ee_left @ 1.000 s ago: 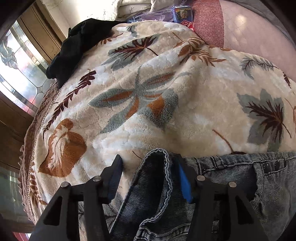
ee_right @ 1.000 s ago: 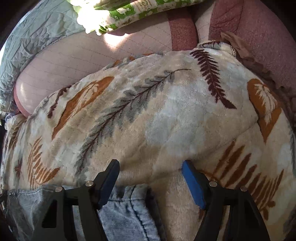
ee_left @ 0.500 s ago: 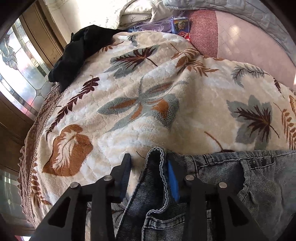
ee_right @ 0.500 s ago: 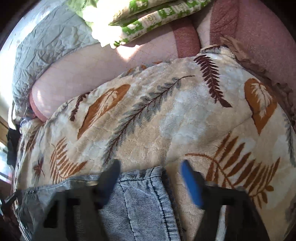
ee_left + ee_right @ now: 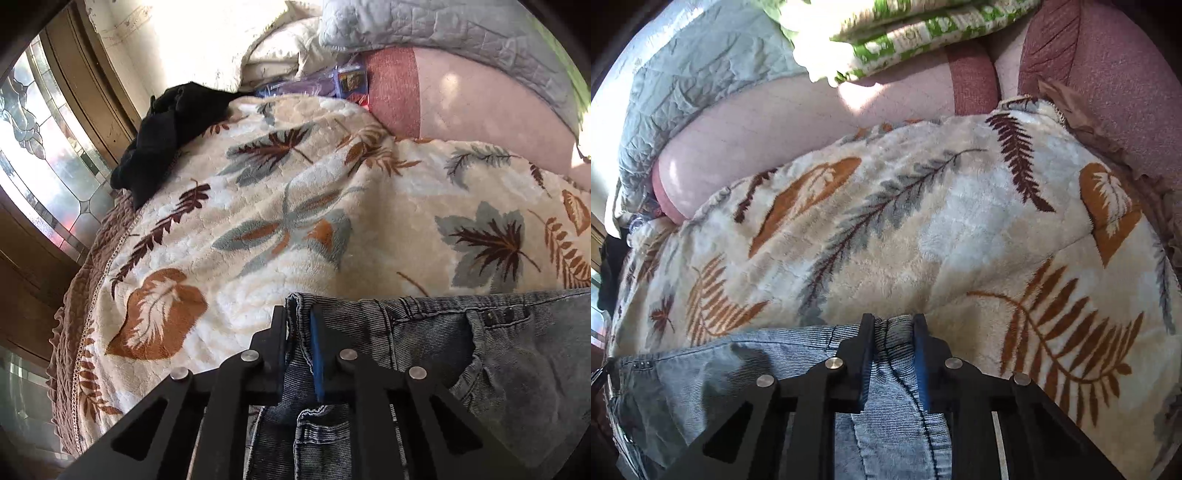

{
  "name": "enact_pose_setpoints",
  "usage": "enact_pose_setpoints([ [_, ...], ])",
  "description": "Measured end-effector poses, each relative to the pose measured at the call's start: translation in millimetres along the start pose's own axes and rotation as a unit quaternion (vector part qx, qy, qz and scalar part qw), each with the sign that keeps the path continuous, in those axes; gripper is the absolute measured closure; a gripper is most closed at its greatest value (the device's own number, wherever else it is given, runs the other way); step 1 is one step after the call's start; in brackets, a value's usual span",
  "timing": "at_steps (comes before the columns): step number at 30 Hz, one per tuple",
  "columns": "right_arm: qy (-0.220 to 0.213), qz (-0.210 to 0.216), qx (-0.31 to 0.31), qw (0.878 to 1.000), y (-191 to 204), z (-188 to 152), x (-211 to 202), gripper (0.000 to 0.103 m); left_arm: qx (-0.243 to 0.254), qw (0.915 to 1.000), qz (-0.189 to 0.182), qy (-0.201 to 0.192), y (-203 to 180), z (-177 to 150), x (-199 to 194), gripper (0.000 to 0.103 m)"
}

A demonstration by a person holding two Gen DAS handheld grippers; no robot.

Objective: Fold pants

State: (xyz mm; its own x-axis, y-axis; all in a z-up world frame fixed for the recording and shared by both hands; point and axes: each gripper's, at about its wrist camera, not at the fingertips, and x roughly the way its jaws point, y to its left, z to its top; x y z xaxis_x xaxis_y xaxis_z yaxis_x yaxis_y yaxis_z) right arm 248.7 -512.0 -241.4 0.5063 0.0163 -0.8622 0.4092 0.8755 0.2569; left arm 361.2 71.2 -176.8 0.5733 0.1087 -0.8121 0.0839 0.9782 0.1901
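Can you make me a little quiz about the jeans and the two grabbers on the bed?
1. True or false: the left gripper is shut on the edge of the jeans.
2. What is the right gripper pinching? A) the leaf-print blanket B) the jeans C) the green patterned cloth
3. Fill in: a heap of ____ coloured clothing lies at the blanket's far edge near the window.

Key:
1. True; the pads squeeze the denim.
2. B; its jaws have just been closing, with a bunched fold of denim between them.
3. Black.
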Motion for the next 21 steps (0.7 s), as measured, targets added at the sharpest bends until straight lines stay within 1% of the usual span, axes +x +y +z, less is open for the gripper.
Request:
enact_pose_setpoints([
  [3, -0.036, 0.025, 0.004, 0.999, -1.7, -3.8, -44.2, 0.082, 0.007, 0.9986, -0.014, -0.05, 5.0, -0.1, -46.1, 0.091],
  [5, -0.066, 0.029, 0.002, 0.997, -1.1, -8.4, -75.5, 0.082, 0.01, 0.9963, -0.026, -0.081, 10.6, -3.9, -78.8, 0.091],
  [8, -0.109, 0.04, 0.018, 0.993, -10.3, -20.5, -119.0, 0.082, 0.0, 0.9934, -0.043, -0.107, 24.2, -17.5, -119.4, 0.092],
  [11, -0.134, 0.057, 0.034, 0.989, -25.2, -42.0, -153.3, 0.082, -0.01, 0.9907, -0.055, -0.124, 39.8, -47.5, -152.9, 0.094],
  [13, -0.135, 0.065, 0.035, 0.988, -35.7, -63.7, -167.9, 0.082, -0.012, 0.9902, -0.056, -0.127, 49.9, -76.4, -167.9, 0.094],
  [15, -0.126, 0.066, 0.033, 0.989, -47.5, -91.7, -176.3, 0.082, -0.016, 0.9907, -0.056, -0.123, 57.7, -110.3, -176.9, 0.095],
  [17, -0.112, 0.062, 0.025, 0.991, -58.9, -123.7, -178.6, 0.082, -0.018, 0.9924, -0.055, -0.109, 63.3, -148.0, -180.7, 0.098],
  [18, -0.101, 0.059, 0.019, 0.993, -64.1, -140.5, -177.6, 0.082, -0.021, 0.9937, -0.041, -0.102, 65.2, -167.7, -179.7, 0.103],
  [19, -0.089, 0.055, 0.014, 0.994, -70.6, -158.0, -175.6, 0.082, -0.02, 0.9954, -0.025, -0.091, 66.5, -187.8, -176.4, 0.103],
  [20, -0.075, 0.047, 0.008, 0.996, -77.2, -175.8, -172.6, 0.082, -0.018, 0.9967, -0.019, -0.076, 68.3, -206.0, -170.5, 0.103],
  [21, -0.058, 0.044, 0.003, 0.997, -82.0, -192.6, -167.8, 0.082, -0.02, 0.9979, -0.021, -0.059, 70.3, -223.8, -162.8, 0.103],
])
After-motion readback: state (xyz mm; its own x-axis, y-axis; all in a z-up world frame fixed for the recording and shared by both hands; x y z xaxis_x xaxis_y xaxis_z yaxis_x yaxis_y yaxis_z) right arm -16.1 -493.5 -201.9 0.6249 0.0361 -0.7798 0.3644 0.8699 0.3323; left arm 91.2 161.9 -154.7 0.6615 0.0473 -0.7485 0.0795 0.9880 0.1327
